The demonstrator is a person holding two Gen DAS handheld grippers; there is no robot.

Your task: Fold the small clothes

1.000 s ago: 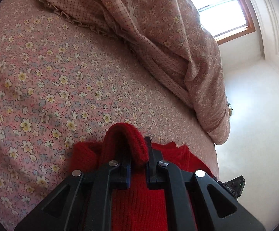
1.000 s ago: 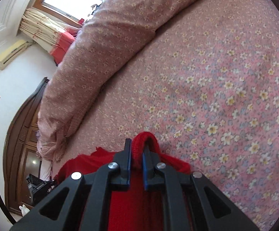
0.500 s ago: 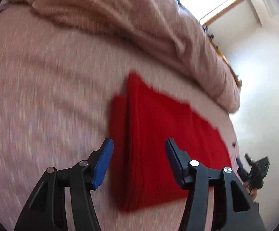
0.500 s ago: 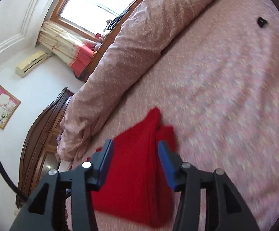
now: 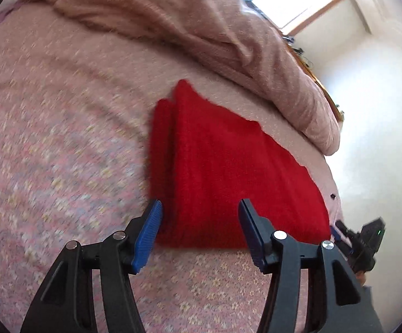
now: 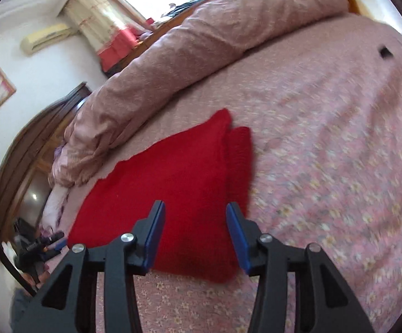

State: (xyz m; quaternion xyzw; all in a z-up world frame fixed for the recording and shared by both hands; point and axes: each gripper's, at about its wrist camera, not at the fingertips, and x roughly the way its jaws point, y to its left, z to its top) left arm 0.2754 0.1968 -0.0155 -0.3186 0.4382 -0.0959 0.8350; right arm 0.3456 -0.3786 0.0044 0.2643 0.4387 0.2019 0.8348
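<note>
Both grippers, left [image 5: 199, 211] and right [image 6: 195, 213], hover with fingers apart above the folded red knit [image 5: 228, 172]. Beyond it a rolled quilt [image 6: 201, 44] lies along the bed [image 6: 325, 138]; one small dark object [image 6: 385, 53] rests farther off.

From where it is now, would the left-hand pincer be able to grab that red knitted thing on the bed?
Probably yes. The left gripper is open and empty, and the folded red sweater lies flat on the bed right in front of its fingertips, with nothing between them. The rumpled quilt lies behind it.

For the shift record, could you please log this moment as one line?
left gripper: open, empty | right gripper: open, empty | red knit garment: folded, lying on bed
</note>
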